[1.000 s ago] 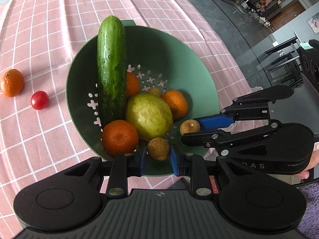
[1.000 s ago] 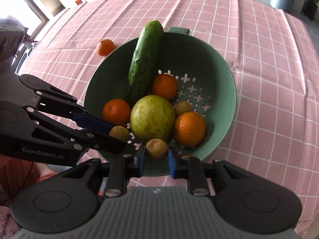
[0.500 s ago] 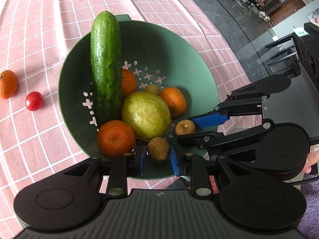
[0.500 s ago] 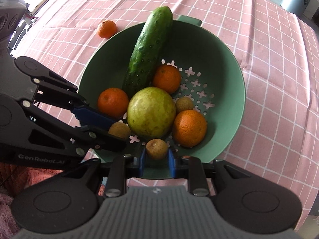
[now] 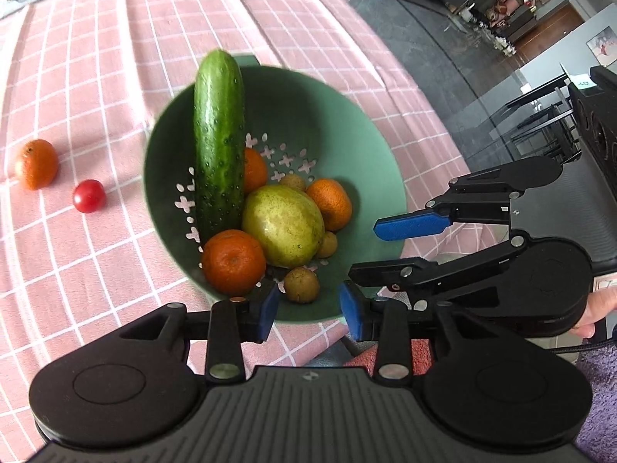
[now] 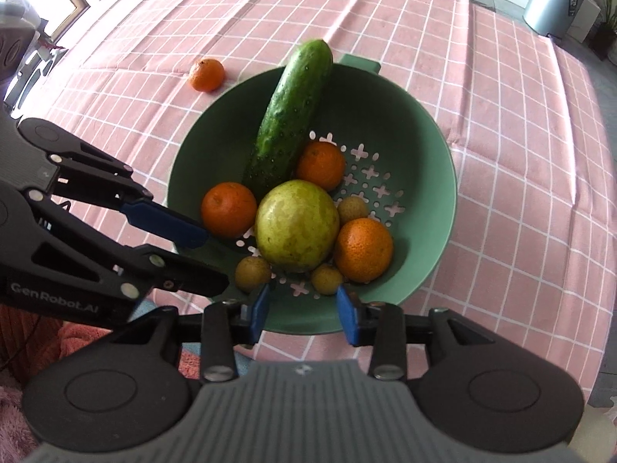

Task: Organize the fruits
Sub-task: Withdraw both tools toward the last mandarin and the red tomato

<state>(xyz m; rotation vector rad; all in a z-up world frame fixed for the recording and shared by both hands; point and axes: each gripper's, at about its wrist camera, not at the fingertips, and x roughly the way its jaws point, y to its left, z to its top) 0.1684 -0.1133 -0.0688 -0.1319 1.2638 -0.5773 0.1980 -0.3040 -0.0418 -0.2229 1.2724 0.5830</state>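
A pink checked tablecloth [image 5: 96, 77] carries a green colander [image 5: 347, 131], a loose mandarin [image 5: 36, 164] and seemingly a cherry tomato [image 5: 89, 196].

Pink checked tablecloth [image 5: 96, 88]; dark floor [image 5: 435, 38] beyond.

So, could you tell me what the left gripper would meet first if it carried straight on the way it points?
Most likely the small brown fruit lying in the green colander, just ahead of the left gripper and between its open fingers; depth is hard to judge.
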